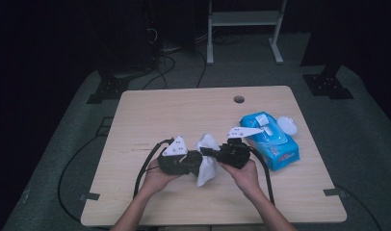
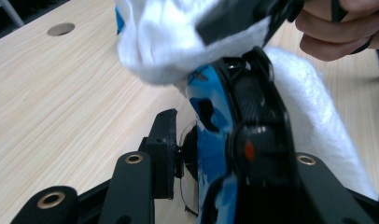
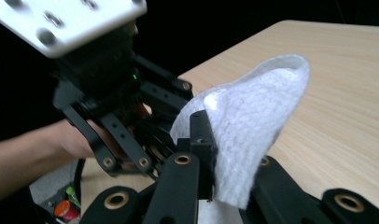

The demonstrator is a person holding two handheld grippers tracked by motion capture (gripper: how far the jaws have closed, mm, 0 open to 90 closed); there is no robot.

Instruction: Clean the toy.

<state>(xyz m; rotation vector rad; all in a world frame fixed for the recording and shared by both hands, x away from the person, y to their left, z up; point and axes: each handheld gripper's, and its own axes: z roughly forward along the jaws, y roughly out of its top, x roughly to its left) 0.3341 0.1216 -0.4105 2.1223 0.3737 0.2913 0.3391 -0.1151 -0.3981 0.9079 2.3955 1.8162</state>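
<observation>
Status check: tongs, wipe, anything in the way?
Left tongs shut on blue-black object. Right tongs shut on white wipe. Wipes pack sits beside.

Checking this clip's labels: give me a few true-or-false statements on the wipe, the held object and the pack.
1. The right gripper is shut on the white wipe. True.
2. The left gripper holds a blue and black object. True.
3. The blue wipes pack lies at the table's left edge. False: it lies on the right side.
4. The wipe lies flat on the table. False: it is held up between the grippers.
</observation>
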